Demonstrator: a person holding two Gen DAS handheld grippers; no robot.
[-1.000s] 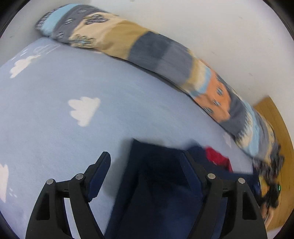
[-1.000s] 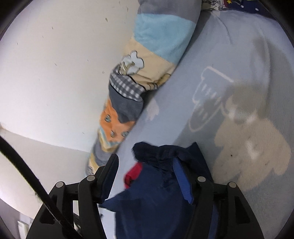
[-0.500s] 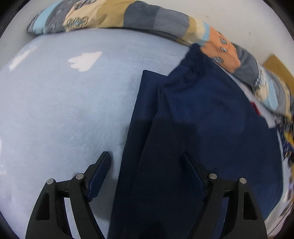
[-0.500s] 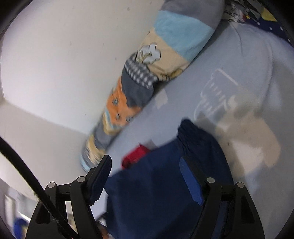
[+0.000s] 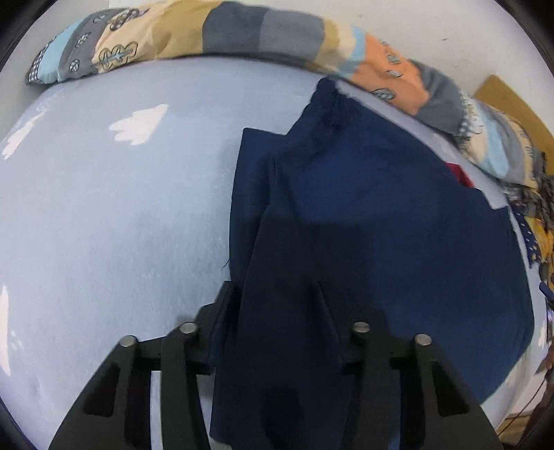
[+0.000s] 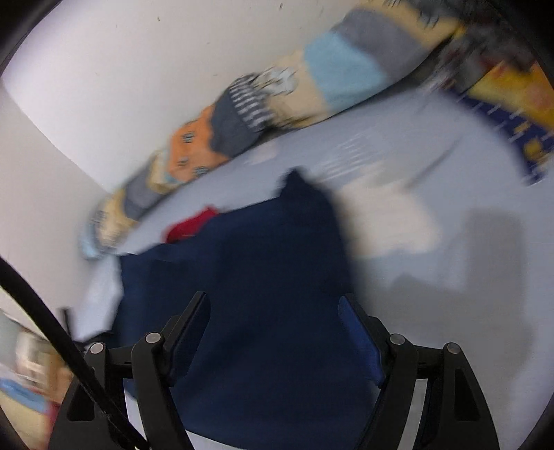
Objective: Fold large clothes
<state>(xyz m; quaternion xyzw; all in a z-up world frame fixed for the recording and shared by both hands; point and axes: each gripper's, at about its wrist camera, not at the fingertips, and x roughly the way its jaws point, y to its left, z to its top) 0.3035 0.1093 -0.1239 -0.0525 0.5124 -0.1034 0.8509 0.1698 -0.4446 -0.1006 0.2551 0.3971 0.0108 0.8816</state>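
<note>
With the left gripper (image 5: pixel 273 311) closed on the navy garment (image 5: pixel 381 225) and the right gripper (image 6: pixel 275 332) open above it, pull the edge evenly to avoid wrinkles.

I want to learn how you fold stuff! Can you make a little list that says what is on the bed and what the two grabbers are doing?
garment: dark navy cloth garment, spread flat on the bed
surface: light blue bedsheet with white clouds
behind it: long patchwork bolster pillow along the white wall
peeking out: small red fabric patch at the garment's far edge
left gripper: closed on the garment's near edge
right gripper: open, over the garment; view blurred
</note>
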